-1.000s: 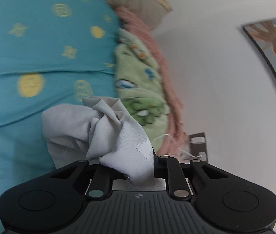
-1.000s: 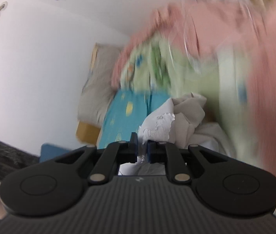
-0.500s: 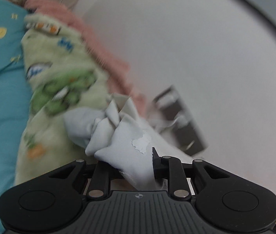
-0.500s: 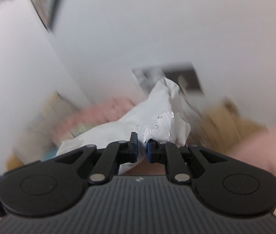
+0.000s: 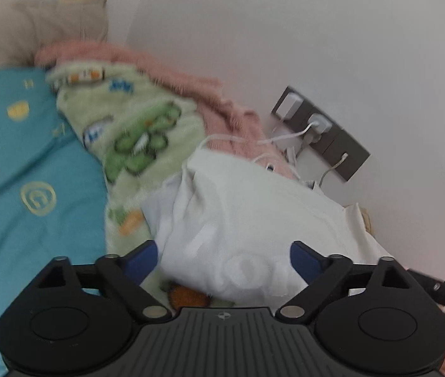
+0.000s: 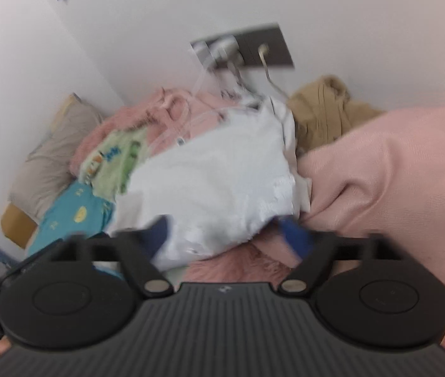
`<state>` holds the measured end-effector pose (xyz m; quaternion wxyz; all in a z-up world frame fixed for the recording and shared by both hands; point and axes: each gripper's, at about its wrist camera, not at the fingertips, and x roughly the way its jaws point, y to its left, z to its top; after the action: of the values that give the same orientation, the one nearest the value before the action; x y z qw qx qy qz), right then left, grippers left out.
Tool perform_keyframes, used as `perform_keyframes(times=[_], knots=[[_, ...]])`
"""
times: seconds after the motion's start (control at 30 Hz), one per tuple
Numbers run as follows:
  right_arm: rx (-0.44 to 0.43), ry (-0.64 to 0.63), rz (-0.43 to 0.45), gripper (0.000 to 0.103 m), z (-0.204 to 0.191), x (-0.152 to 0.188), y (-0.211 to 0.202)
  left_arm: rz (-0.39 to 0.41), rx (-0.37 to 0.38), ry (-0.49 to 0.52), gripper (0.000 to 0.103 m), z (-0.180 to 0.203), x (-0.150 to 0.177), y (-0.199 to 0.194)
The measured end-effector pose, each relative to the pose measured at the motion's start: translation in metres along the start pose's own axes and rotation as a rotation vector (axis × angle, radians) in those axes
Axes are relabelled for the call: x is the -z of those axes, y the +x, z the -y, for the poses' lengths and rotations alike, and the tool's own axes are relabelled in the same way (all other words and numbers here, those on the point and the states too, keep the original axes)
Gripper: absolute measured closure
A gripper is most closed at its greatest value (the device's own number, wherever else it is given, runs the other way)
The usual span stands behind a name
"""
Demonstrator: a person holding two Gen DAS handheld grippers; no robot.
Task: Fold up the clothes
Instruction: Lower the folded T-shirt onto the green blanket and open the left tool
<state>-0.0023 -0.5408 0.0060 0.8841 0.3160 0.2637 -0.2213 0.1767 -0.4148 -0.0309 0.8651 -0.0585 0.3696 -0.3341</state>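
A folded white garment point(image 5: 241, 220) lies on the heap of blankets by the wall. My left gripper point(image 5: 224, 259) hangs just in front of it, jaws opening wide, blue pads clear of the cloth. In the right wrist view the same white garment point(image 6: 209, 188) rests between a green cartoon blanket point(image 6: 112, 160) and a pink garment point(image 6: 386, 172). My right gripper point(image 6: 230, 235) is opening too, its pads spread either side of the garment's near edge without pressing on it.
A teal bedsheet point(image 5: 18, 172) with gold marks spreads to the left. A fuzzy pink blanket point(image 5: 191, 84) and a grey pillow point(image 5: 43, 28) lie along the white wall. A dark socket panel point(image 5: 319, 132) with white chargers and cables sits close behind. A tan garment point(image 6: 323, 106) lies further back.
Both grippers carried the bunched white garment to the blanket heap by the wall and opened; it now lies spread there, free of both.
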Motion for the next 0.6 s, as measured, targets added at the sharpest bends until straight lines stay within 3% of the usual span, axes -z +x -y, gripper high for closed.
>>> perform_keyframes(times=[0.03, 0.3, 0.47, 0.6], knots=[[0.0, -0.02, 0.015, 0.017, -0.005, 0.0, -0.009, 0.029, -0.01, 0.032, 0.0, 0.006, -0.001, -0.015], [-0.047, -0.166, 0.104, 0.017, -0.034, 0.022, -0.091, 0.204, -0.043, 0.233, 0.0, 0.042, 0.017, -0.129], [-0.079, -0.244, 0.174, 0.017, -0.046, 0.046, -0.142, 0.307, -0.068, 0.262, 0.0, 0.05, 0.045, -0.192], [-0.099, -0.312, 0.222, 0.017, -0.058, 0.069, -0.176, 0.345, -0.086, 0.278, 0.0, 0.047, 0.069, -0.231]])
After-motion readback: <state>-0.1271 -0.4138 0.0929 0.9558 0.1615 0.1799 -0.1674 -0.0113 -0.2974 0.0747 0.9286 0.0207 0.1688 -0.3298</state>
